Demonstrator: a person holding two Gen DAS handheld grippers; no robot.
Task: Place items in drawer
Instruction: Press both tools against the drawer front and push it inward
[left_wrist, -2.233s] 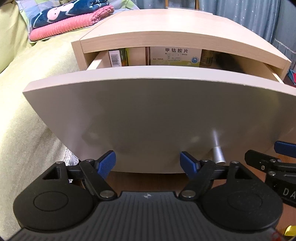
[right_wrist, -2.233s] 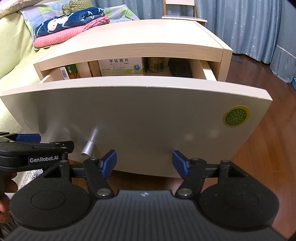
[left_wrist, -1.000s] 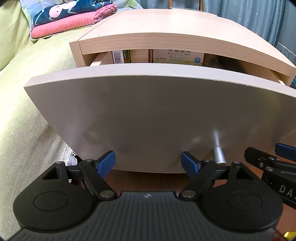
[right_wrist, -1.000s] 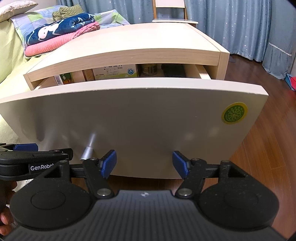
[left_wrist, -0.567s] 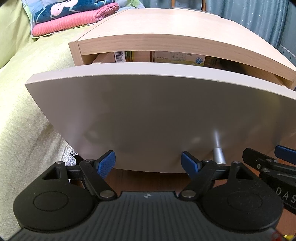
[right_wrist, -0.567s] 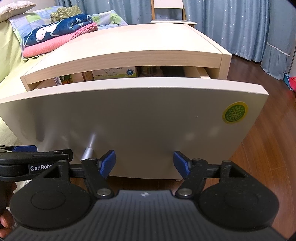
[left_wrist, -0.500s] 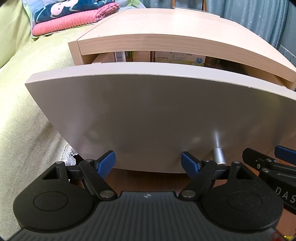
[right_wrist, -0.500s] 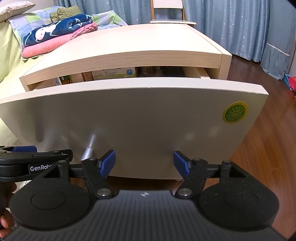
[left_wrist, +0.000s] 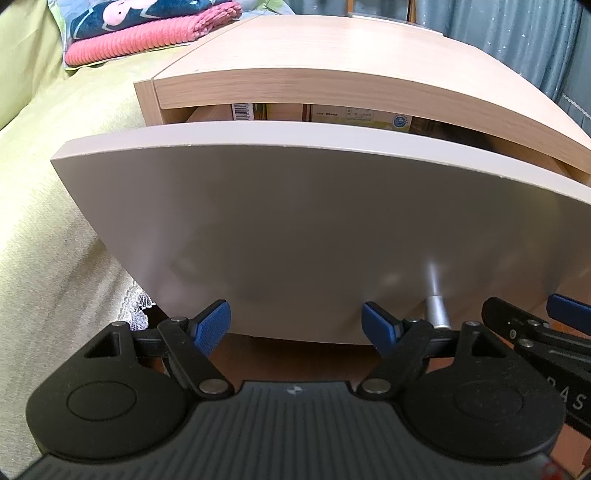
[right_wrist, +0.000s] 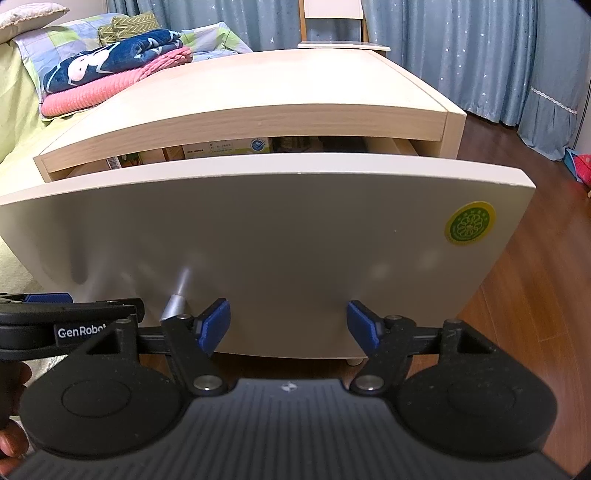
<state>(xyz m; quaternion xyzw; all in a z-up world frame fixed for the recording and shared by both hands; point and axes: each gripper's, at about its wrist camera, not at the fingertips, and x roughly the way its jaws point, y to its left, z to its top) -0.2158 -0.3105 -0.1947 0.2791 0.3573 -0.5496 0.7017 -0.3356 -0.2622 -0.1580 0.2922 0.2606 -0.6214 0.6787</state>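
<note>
Showing round green sticker (right_wrist: 470, 223) on drawer front (right_wrist: 295, 236): right view only.

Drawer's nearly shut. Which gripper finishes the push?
Either, probably. Left gripper and right gripper, jaws open and empty, both sit against the drawer front, flanking the metal knob. The left looks nearer centre, so slightly better.

Part-open drawer (right_wrist: 258, 229) with boxes (right_wrist: 225, 147) and perhaps a jar (right_wrist: 291, 144) inside.

Drawer front (left_wrist: 314, 229) filling the way ahead, narrow gap above it under cabinet top (left_wrist: 332, 79), boxes (left_wrist: 360, 116) crowding inside
</note>
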